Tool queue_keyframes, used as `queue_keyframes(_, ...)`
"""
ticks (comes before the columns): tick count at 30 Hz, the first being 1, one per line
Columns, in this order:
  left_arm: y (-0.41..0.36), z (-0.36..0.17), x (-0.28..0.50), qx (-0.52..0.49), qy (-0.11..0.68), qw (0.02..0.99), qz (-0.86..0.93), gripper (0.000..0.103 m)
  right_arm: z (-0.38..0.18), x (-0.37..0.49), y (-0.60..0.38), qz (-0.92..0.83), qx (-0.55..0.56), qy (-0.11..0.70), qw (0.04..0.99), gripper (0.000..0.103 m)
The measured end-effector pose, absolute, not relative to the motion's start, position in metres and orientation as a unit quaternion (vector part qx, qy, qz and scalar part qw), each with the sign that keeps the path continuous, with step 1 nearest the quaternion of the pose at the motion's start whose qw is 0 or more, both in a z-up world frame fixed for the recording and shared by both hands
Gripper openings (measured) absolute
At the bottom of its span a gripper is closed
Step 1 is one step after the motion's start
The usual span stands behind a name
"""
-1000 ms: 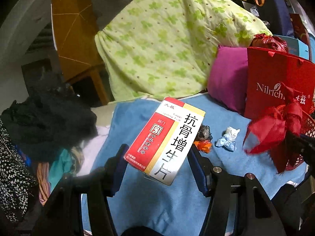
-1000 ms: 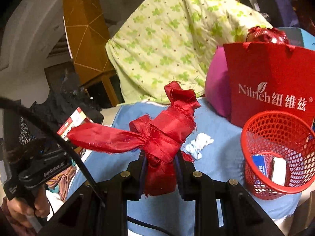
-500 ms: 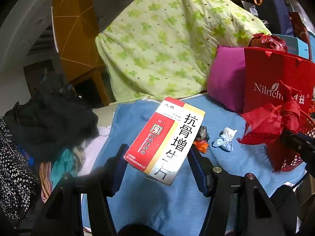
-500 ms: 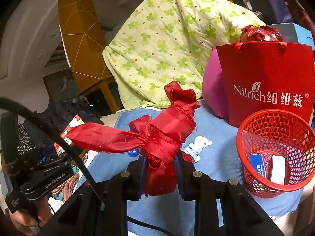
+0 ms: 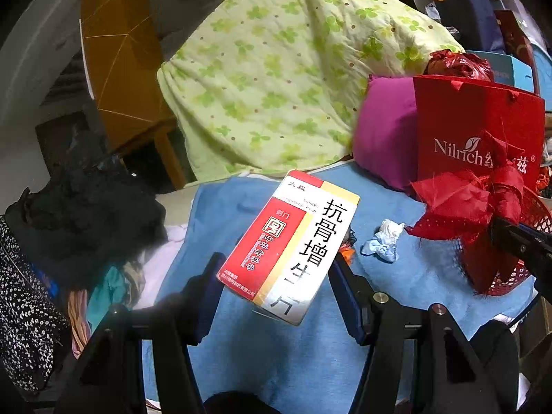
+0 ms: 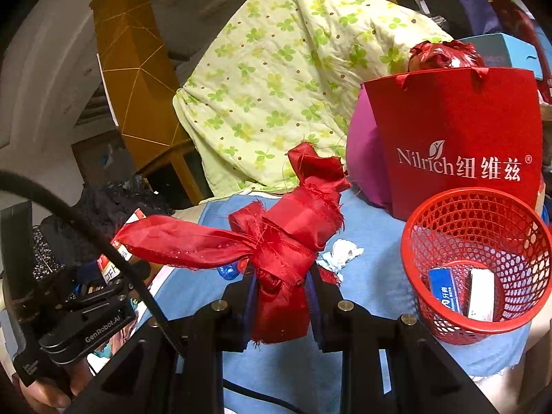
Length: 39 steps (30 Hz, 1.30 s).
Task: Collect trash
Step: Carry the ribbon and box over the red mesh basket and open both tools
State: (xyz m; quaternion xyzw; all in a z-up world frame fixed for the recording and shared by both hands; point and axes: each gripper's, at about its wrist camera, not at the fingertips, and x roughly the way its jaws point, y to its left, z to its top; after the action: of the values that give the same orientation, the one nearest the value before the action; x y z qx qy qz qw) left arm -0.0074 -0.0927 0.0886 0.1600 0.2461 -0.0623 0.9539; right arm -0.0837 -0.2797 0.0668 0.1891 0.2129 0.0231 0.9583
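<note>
My left gripper (image 5: 276, 276) is shut on a red, white and yellow medicine box (image 5: 291, 245) and holds it above the blue cloth (image 5: 241, 355). My right gripper (image 6: 281, 296) is shut on a knotted red ribbon (image 6: 276, 241), left of the red mesh basket (image 6: 445, 324); the ribbon also shows in the left wrist view (image 5: 459, 203). The basket holds two small boxes (image 6: 462, 293). A crumpled white and blue tissue (image 5: 384, 239) lies on the cloth, also in the right wrist view (image 6: 339, 253). Small orange and dark scraps (image 5: 346, 246) lie partly hidden behind the box.
A red Nilrich paper bag (image 6: 459, 138) and a magenta cushion (image 5: 383, 138) stand behind the basket. A green-patterned quilt (image 5: 276, 69) is piled at the back. Dark clothes (image 5: 86, 214) heap at the left. The basket stands near the cloth's right edge.
My right gripper with the ribbon has moved right, closer to the basket. My left gripper still holds the box in the same pose.
</note>
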Motion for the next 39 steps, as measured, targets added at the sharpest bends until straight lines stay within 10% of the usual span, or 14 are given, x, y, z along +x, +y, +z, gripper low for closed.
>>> queue_keyframes(39, -0.203, 0.076, -0.006, 0.196, 0.277, 0.918, -0.203, 0.062, 0.056, -0.124, -0.395, -0.079, 0.277, 0.174, 0.942, 0.028)
